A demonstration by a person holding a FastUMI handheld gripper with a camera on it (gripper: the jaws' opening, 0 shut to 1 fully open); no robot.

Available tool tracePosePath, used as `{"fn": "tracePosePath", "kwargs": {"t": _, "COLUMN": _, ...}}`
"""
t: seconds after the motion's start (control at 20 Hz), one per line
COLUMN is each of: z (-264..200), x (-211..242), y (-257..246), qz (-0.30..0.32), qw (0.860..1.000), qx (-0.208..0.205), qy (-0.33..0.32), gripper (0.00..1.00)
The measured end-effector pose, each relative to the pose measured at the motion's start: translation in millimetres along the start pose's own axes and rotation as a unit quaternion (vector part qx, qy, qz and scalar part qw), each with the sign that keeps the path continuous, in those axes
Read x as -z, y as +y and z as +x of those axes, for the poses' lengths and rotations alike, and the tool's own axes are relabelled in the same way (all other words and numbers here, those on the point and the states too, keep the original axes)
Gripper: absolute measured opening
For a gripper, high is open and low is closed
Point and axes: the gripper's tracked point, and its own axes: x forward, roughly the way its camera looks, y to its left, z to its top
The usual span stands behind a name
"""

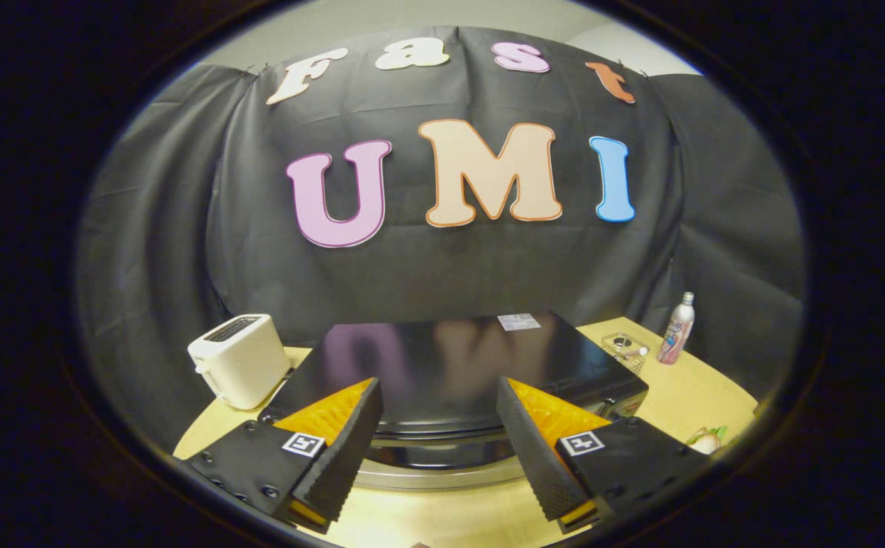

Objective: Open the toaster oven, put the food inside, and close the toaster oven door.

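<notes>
Black cloth wall (442, 266) behind a light wooden table (701, 396).

The toaster oven (457, 365) is set on the table (701, 396) just ahead of the spread fingers (351, 434). A toaster (238, 359) is placed to its left, a bottle (676, 329) to its right.

Toaster oven (442, 358): you see glossy black, silver handle.
Toaster (238, 359): your white one.
Bottle (676, 329): silver with pink print.
Table (693, 396): pale wood.
Wall cloth (160, 251): black.
</notes>
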Motion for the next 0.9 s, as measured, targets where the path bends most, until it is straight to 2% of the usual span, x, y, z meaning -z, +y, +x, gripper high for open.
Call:
{"fn": "tracePosePath", "kwargs": {"t": 0.1, "z": 3, "x": 16, "y": -6, "qz": 0.0, "qw": 1.0, "qx": 0.007, "qy": 0.012, "gripper": 0.96}}
{"fn": "tracePosePath", "kwargs": {"t": 0.15, "z": 6, "x": 11, "y": -4, "qz": 0.012, "qw": 1.0, "qx": 0.006, "qy": -0.013, "gripper": 0.96}}
{"fn": "tracePosePath", "kwargs": {"t": 0.5, "z": -2, "x": 16, "y": -8, "qz": 0.0, "qw": 0.998, "qx": 0.014, "qy": -0.053, "gripper": 0.97}}
{"fn": "tracePosePath", "kwargs": {"t": 0.9, "z": -37, "x": 27, "y": -14, "qz": 0.008, "qw": 0.997, "qx": 0.023, "qy": -0.079, "gripper": 0.97}}
